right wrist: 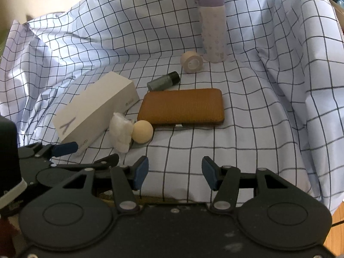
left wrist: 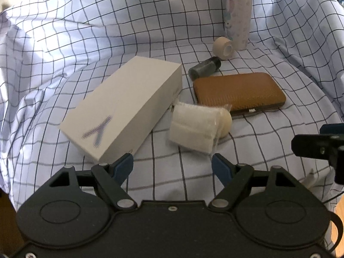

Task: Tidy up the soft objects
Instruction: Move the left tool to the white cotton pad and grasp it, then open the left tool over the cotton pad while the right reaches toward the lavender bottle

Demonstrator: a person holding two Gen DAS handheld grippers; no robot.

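Observation:
A clear packet of white cotton pads (left wrist: 194,128) (right wrist: 120,130) lies on the checked cloth beside a cream foam ball (left wrist: 225,123) (right wrist: 142,131). A beige tape roll (left wrist: 223,47) (right wrist: 191,62) sits further back. My left gripper (left wrist: 172,167) is open and empty, just short of the packet; it also shows in the right wrist view (right wrist: 86,152). My right gripper (right wrist: 175,173) is open and empty, above bare cloth to the right of the ball. Part of it shows at the right edge of the left wrist view (left wrist: 318,146).
A white box (left wrist: 126,105) (right wrist: 96,109) lies left of the packet. A brown flat case (left wrist: 238,92) (right wrist: 182,107), a small dark bottle (left wrist: 204,67) (right wrist: 164,80) and a tall lilac flask (left wrist: 237,13) (right wrist: 212,25) stand behind. The checked cloth (left wrist: 172,150) rises in folds around.

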